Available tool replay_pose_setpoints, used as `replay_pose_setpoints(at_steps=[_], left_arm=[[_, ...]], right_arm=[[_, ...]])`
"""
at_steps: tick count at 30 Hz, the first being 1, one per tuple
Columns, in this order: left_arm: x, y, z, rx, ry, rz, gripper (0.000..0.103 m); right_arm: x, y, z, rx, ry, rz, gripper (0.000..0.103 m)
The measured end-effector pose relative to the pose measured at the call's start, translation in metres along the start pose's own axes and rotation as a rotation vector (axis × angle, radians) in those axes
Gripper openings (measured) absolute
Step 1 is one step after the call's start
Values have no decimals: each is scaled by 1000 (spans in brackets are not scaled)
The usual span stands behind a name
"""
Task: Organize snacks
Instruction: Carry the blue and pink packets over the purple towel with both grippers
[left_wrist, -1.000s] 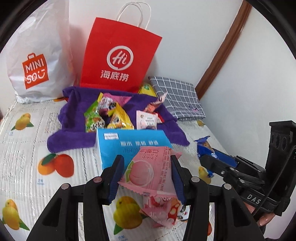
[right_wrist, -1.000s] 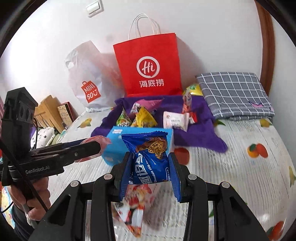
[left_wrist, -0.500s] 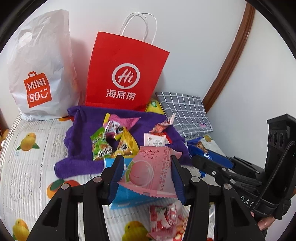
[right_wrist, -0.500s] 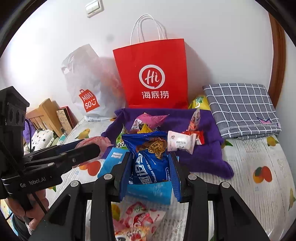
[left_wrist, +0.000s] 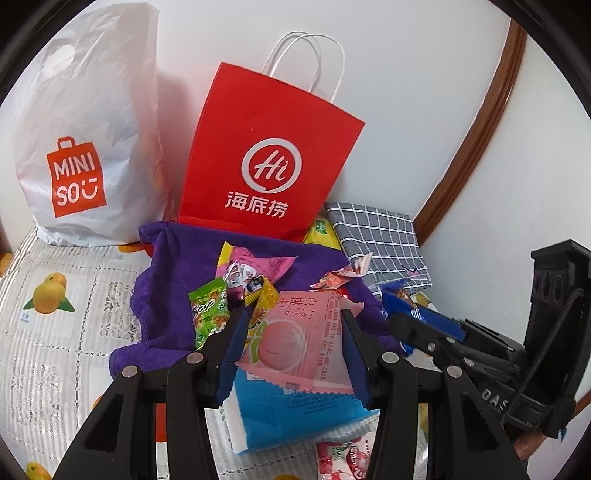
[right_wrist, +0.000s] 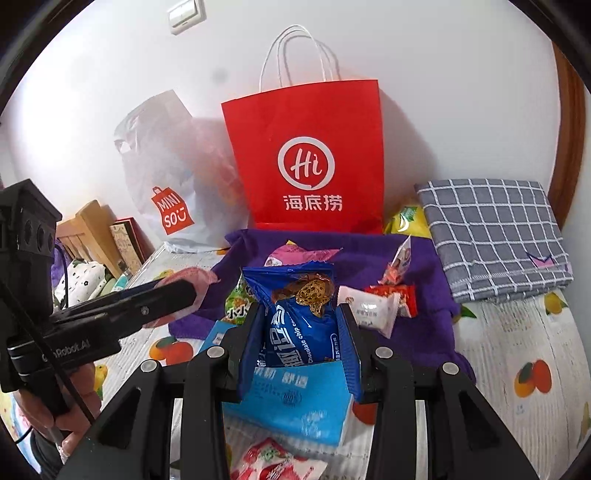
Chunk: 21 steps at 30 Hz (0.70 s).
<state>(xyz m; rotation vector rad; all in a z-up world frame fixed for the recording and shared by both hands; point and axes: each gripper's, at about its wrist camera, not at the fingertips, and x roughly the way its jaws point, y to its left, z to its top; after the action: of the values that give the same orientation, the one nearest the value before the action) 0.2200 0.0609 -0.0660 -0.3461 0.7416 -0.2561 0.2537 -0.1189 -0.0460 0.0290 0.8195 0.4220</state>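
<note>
My left gripper (left_wrist: 293, 345) is shut on a pink peach snack packet (left_wrist: 303, 343) and holds it above the bed. My right gripper (right_wrist: 299, 341) is shut on a blue chocolate chip cookie packet (right_wrist: 301, 317), also lifted. The right gripper shows at the right of the left wrist view (left_wrist: 424, 332); the left gripper shows at the left of the right wrist view (right_wrist: 177, 295). Several snack packets (left_wrist: 236, 280) lie on a purple towel (left_wrist: 173, 280). A blue box (left_wrist: 291, 413) lies below both grippers. A red paper bag (left_wrist: 266, 155) stands open behind the towel.
A white MINISO plastic bag (left_wrist: 85, 147) stands left of the red bag. A grey checked cloth (right_wrist: 491, 232) lies folded at the right by the wall. A red-and-white candy packet (right_wrist: 273, 461) lies on the fruit-print sheet (left_wrist: 55, 332) in front of the box.
Both grippers have risen and moved forward towards the red bag with their packets. The blue box and candy packet now sit lower in both views.
</note>
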Motion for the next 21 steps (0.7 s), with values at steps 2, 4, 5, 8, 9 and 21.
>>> replay_pose_setpoints(at_steps=[2,4,5,8,9,21], left_arm=[[2,2,-1,-2,-2,5,48],[3,3,-2,2,-8,11,48],[4,4,-2,1,-10,11,48],[5,5,-3,-6,-17,3,48],[6,5,-4,-5,-16,5,48],[14,5,-8,-10,-14,13,48]], right_arm=[[6,-4,0,11,-10,12,39],[12,-11,0,33,-18,32,39],[14,-14,-1,45,-18,39,39],[16,-22,-6,66,-14,43,39],[16,-23,-7,67,-15,44,39],[18,-19,-15,48,-28,28,39]])
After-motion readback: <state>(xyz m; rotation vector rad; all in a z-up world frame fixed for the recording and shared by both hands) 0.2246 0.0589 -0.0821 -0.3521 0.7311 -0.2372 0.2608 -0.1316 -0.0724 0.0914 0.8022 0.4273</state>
